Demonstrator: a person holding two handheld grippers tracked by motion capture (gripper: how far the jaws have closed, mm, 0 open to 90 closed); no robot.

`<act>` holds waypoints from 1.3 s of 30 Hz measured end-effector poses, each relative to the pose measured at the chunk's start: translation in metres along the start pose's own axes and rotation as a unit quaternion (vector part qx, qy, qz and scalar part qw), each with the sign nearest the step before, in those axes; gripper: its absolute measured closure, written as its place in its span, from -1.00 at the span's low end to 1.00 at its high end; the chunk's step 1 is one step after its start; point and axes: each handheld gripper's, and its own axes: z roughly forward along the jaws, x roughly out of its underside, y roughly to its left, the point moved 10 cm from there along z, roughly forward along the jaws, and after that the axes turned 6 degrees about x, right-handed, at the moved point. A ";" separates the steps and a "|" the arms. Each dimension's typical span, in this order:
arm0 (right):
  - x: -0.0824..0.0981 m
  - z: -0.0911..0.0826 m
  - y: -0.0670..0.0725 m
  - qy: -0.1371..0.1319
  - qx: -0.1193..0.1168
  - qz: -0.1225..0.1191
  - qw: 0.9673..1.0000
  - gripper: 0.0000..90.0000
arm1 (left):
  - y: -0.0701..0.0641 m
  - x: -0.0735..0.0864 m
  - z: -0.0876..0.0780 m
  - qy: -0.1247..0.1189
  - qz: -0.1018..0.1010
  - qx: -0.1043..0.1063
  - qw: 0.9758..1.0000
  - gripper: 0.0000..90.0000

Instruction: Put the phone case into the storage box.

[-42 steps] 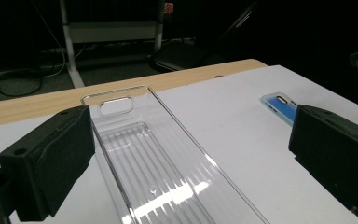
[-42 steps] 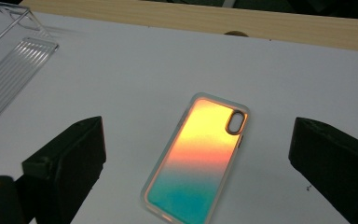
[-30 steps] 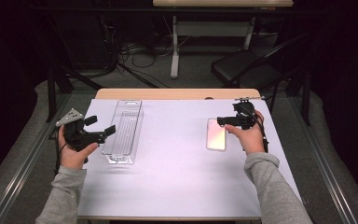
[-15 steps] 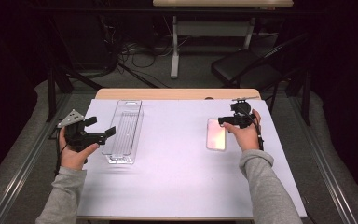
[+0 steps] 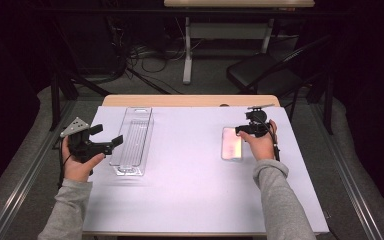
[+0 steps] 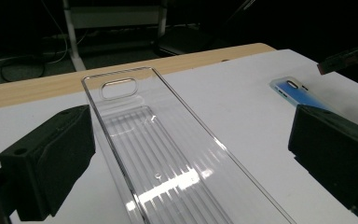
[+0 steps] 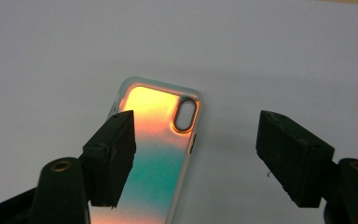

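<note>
- At the far left, our left gripper [image 5: 111, 141] hangs beside the clear tray [image 5: 132, 140], jaws spread wide with nothing between the pads. In the left gripper view the tray's near end runs up between the two jaws, yet neither touches its walls.
- The tray lies lengthwise on the left half of the white tabletop [image 5: 190, 185], empty, its handle slot at the far end.
- Well apart to the right lies the phone case [image 5: 232, 143] — flat on the tabletop, camera cut-out towards the far edge, its back shading from orange to teal in the right gripper view [image 7: 156, 140].
- Our right gripper [image 5: 245, 129] is over the case's far right part. Its jaws have just been closing, but a clear gap remains: the left pad hangs over the case's long edge and the right pad stands off over bare tabletop, so nothing is pinched yet.
- We judge the step in hand to be the pick-up of the case, probably to carry it to the tray.
- The next move calls for both pads to straddle the case — it lies flat and thin, so the jaws must drop low enough to catch its two long edges before pressing in.
</note>
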 end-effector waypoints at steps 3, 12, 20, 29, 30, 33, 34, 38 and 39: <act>0.002 0.003 -0.001 0.007 0.003 -0.002 1.000 -0.30 | 0.000 0.000 0.000 0.000 0.000 0.000 1.000 -0.98; 0.013 0.007 -0.001 0.053 0.006 0.010 0.999 -0.15 | 0.001 0.000 -0.001 0.000 -0.003 -0.002 1.000 -0.96; 0.022 0.006 -0.003 0.086 0.013 0.007 0.996 -0.07 | 0.001 0.000 -0.002 -0.002 -0.005 -0.001 1.000 -0.95; 0.035 0.001 0.006 0.147 -0.006 0.056 0.988 0.06 | 0.001 0.000 -0.002 -0.002 -0.006 0.000 1.000 -0.93; 0.036 0.001 0.006 0.147 -0.009 0.052 0.988 0.08 | 0.001 0.000 -0.002 -0.001 -0.006 0.000 1.000 -0.93; 0.037 0.001 0.009 0.154 -0.007 0.042 0.987 0.11 | 0.001 0.000 -0.002 0.000 -0.006 0.000 1.000 -0.93; 0.038 0.000 0.010 0.159 -0.007 0.046 0.986 0.11 | 0.001 0.000 -0.001 0.000 -0.006 0.000 1.000 -0.93; 0.039 -0.001 0.012 0.178 0.009 0.030 0.983 0.14 | 0.001 0.001 -0.002 0.000 -0.006 0.001 1.000 -0.92; 0.039 -0.002 0.013 0.182 0.013 0.028 0.983 0.19 | 0.001 0.001 -0.002 0.000 -0.006 0.001 1.000 -0.92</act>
